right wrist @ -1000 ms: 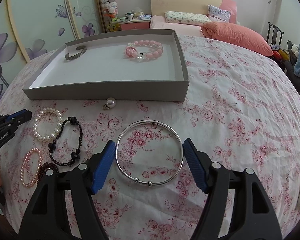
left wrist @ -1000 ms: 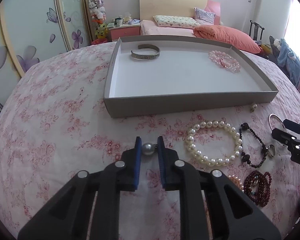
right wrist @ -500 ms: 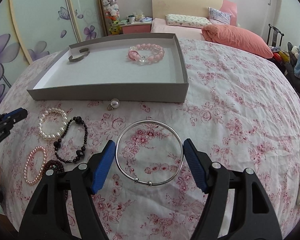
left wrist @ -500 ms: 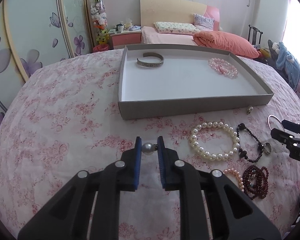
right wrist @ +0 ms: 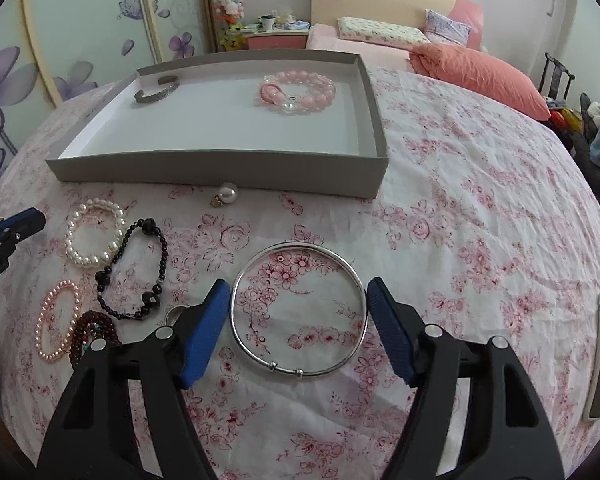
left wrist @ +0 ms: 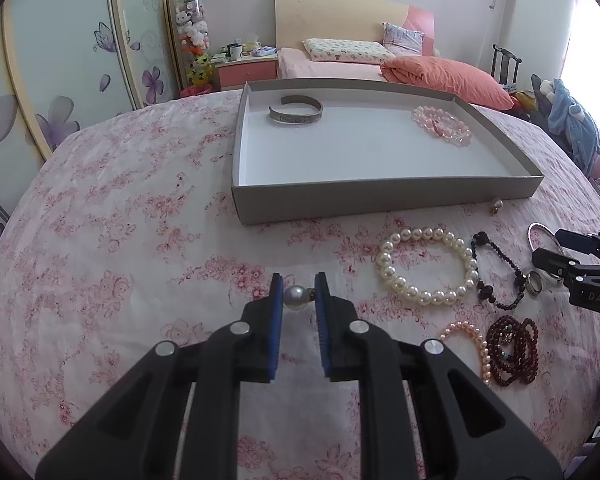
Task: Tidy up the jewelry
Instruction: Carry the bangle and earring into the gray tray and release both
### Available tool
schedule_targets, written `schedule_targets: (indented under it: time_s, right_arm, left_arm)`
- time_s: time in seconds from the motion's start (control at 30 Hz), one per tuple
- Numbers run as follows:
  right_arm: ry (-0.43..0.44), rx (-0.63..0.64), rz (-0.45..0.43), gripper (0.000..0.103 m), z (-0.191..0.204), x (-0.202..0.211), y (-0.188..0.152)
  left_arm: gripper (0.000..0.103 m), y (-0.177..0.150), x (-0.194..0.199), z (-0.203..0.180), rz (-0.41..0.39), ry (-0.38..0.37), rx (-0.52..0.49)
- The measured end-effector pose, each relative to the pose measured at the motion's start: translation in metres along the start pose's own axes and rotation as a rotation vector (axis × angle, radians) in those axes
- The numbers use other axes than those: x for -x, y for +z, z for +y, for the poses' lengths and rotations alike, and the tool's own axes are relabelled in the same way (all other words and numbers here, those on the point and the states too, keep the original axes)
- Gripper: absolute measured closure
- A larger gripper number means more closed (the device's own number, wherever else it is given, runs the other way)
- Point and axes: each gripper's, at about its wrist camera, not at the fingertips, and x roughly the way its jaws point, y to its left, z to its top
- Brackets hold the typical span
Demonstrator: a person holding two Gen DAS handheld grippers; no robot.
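While our left gripper (left wrist: 297, 295) is clamped narrowly on a round grey pearl earring with a small metal fitting (left wrist: 295, 298), it hangs above the pink-flowered bedspread (left wrist: 132, 240), near the front wall of the shallow grey cardboard tray (left wrist: 380, 199). Our right gripper (right wrist: 299, 312) stands wide, its blue pads (right wrist: 208, 326) closed on the rim of a thin silver bangle with two small beads (right wrist: 298, 308). Inside the tray lie an engraved metal cuff (left wrist: 296, 110) and a pink bead bracelet (left wrist: 442, 125), with bare white floor between them. A white pearl bracelet (left wrist: 428, 266) lies just right of our left gripper; open cloth spreads leftward.
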Motion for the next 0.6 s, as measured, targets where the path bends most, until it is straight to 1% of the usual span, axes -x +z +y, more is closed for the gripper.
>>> schedule_targets:
  time_s: [0.1, 0.3, 0.47, 0.6]
  right_arm:
    - [0.003, 0.001, -0.007, 0.033, 0.0, 0.001, -0.002]
    - [0.019, 0.004, -0.059, 0.033, 0.002, 0.013, -0.009]
    - [0.02, 0.008, -0.098, 0.033, 0.004, 0.025, -0.007]
    - [0.022, 0.011, -0.11, 0.033, 0.005, 0.03, -0.008]
  left_arm:
    - [0.086, -0.001, 0.002, 0.0, -0.008, -0.007, 0.003]
    - [0.086, -0.004, 0.011, 0.004, -0.047, -0.037, 0.004]
    - [0.086, -0.002, 0.02, 0.005, -0.078, -0.043, -0.001]
    - [0.086, -0.001, 0.024, 0.005, -0.09, -0.046, 0.002]
